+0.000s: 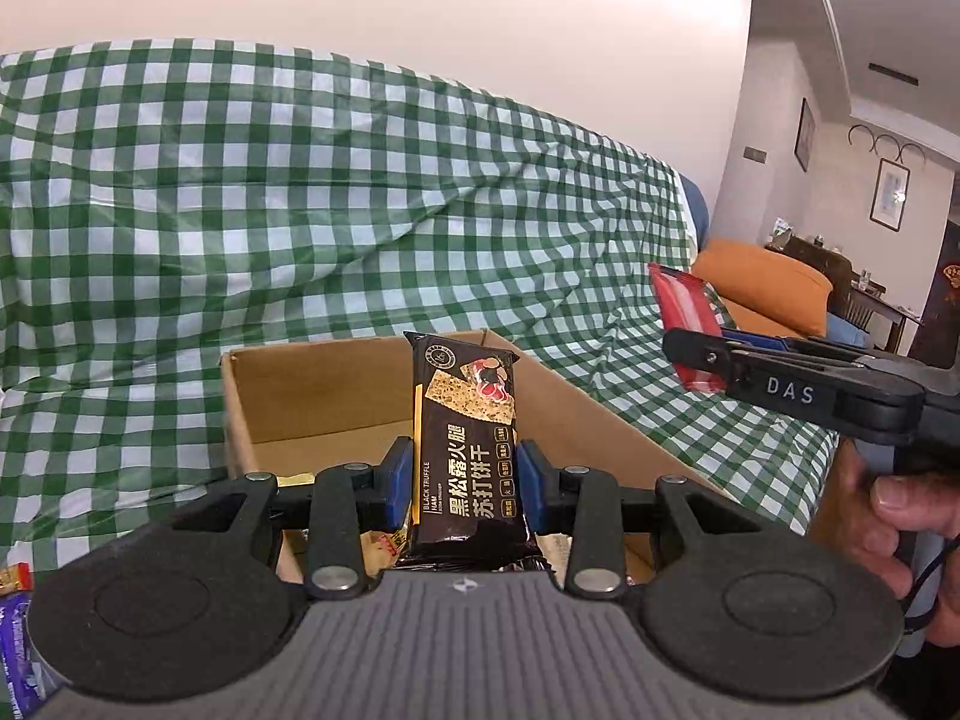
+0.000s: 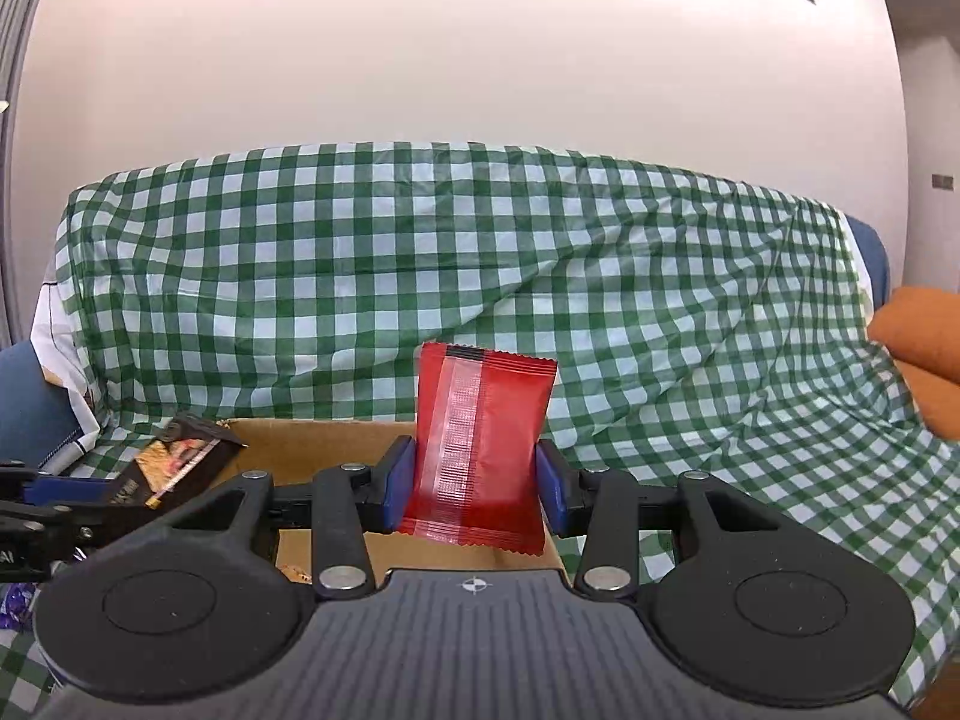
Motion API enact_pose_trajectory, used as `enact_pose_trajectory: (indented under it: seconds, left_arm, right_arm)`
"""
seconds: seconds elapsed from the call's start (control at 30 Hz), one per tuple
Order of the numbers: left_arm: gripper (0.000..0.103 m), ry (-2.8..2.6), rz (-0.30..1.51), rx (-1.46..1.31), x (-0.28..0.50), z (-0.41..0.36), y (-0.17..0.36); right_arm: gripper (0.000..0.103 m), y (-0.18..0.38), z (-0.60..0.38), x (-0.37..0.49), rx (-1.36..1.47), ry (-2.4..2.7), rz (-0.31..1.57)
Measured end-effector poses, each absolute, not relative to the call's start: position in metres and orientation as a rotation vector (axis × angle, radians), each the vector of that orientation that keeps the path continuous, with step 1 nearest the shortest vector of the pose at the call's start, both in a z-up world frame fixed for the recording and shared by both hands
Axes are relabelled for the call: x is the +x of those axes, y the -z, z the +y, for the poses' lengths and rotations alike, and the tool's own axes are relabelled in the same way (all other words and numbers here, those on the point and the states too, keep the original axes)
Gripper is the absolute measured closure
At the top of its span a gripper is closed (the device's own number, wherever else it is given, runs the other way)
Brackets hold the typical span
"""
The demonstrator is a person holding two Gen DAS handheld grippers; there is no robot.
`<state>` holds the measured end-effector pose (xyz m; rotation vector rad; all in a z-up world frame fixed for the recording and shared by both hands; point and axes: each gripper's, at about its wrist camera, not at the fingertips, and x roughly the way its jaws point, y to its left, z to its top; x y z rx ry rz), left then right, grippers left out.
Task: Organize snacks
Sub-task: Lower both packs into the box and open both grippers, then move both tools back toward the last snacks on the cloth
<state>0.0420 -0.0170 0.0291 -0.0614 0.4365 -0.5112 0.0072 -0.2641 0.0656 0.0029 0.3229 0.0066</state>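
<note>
My left gripper (image 1: 465, 480) is shut on a dark brown cracker packet (image 1: 465, 450), held upright over the open cardboard box (image 1: 312, 396). Both blue pads press its sides. My right gripper (image 2: 474, 480) is shut on a red foil snack packet (image 2: 480, 444), also upright above the box (image 2: 324, 444). In the left wrist view the right gripper (image 1: 699, 354) comes in from the right with the red packet (image 1: 684, 312), a hand behind it. In the right wrist view the left gripper's fingers (image 2: 54, 504) and the brown packet (image 2: 174, 462) show at the left edge.
A sofa draped in a green-and-white checked cloth (image 1: 300, 210) stands behind the box. Some packets lie in the box bottom (image 1: 384, 543). Loose snacks (image 1: 15, 618) rest at the lower left. An orange cushion (image 1: 768, 282) sits to the right.
</note>
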Motion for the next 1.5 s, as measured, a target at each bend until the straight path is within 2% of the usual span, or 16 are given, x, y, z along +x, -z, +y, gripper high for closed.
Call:
enact_pose_trajectory:
  seconds: [0.47,0.5,0.57,0.63,0.9,1.0,1.13,1.27,1.43,1.5]
  left_arm:
    - [0.063,0.492,0.432,-0.106,0.05,-0.012,-0.034]
    - [0.063,0.492,0.437,-0.11,0.051,-0.012,-0.034]
    - [0.056,0.49,0.451,-0.118,0.054,-0.011,-0.033]
    - [0.054,0.482,0.459,-0.124,0.055,-0.009,-0.032]
    - [0.054,0.428,0.444,-0.126,0.055,0.007,-0.036]
    - [0.056,0.404,0.441,-0.117,0.055,0.015,-0.037]
    - [0.071,0.361,0.437,-0.131,0.057,0.035,-0.039]
    - [0.095,0.324,0.459,-0.187,0.061,0.062,-0.045]
    - [0.098,0.218,0.458,-0.18,0.081,0.099,-0.063]
    - [0.098,0.131,0.439,-0.099,0.093,0.108,-0.069]
  right_arm:
    - [0.057,-0.069,-0.251,0.008,-0.027,-0.014,0.277]
    - [0.056,-0.069,-0.252,0.008,-0.027,-0.013,0.275]
    - [0.054,-0.068,-0.25,0.009,-0.027,-0.011,0.284]
    - [0.038,-0.066,-0.247,0.013,-0.036,-0.004,0.306]
    - [0.035,-0.064,-0.239,0.019,-0.049,-0.015,0.332]
    - [0.035,-0.064,-0.232,0.019,-0.048,-0.022,0.337]
    - [0.035,-0.064,-0.22,0.018,-0.054,-0.042,0.341]
    - [0.039,-0.065,-0.205,0.014,-0.064,-0.08,0.343]
    - [0.073,-0.066,-0.192,0.012,-0.053,-0.131,0.353]
    - [0.076,-0.068,-0.189,0.012,-0.04,-0.148,0.353]
